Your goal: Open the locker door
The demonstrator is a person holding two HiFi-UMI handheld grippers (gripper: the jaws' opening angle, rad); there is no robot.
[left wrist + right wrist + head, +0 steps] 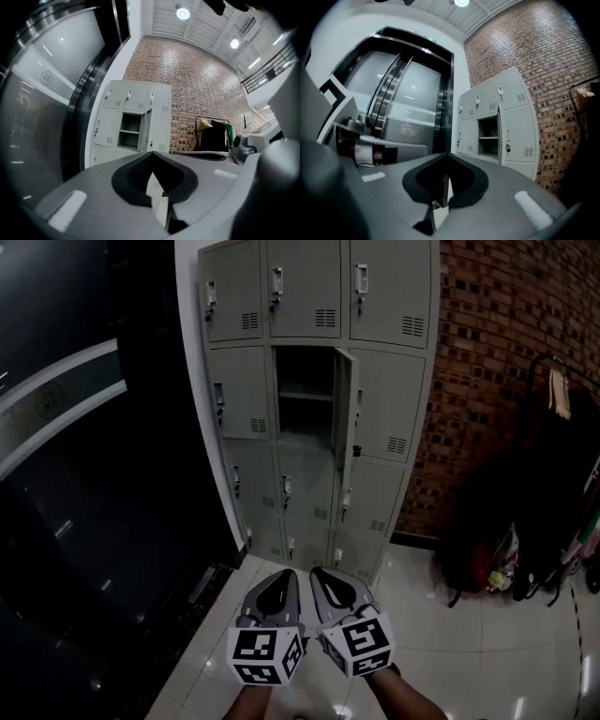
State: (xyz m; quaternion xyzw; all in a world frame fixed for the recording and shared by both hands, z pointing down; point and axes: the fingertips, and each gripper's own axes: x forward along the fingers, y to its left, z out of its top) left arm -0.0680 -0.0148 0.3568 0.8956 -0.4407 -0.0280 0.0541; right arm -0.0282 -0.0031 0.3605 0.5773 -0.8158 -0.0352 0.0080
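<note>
A bank of grey metal lockers [384,399] stands against the wall ahead. The middle locker in its second row [305,395] is open, with an inner shelf and nothing on it. Its door [344,413] is swung out to the right, nearly edge-on. My left gripper [286,574] and right gripper [317,571] are side by side low in the head view, well short of the lockers, both shut and empty. The left gripper view shows the shut left gripper [151,154] and the open locker [131,131] far off. Beyond the shut right gripper [446,154], the right gripper view shows that locker [488,136].
A brick wall [506,352] runs to the right of the lockers. In front of it is a clothes rack with dark garments and bags [553,502]. A black glossy glass wall [94,474] fills the left. The floor is white tile [469,634].
</note>
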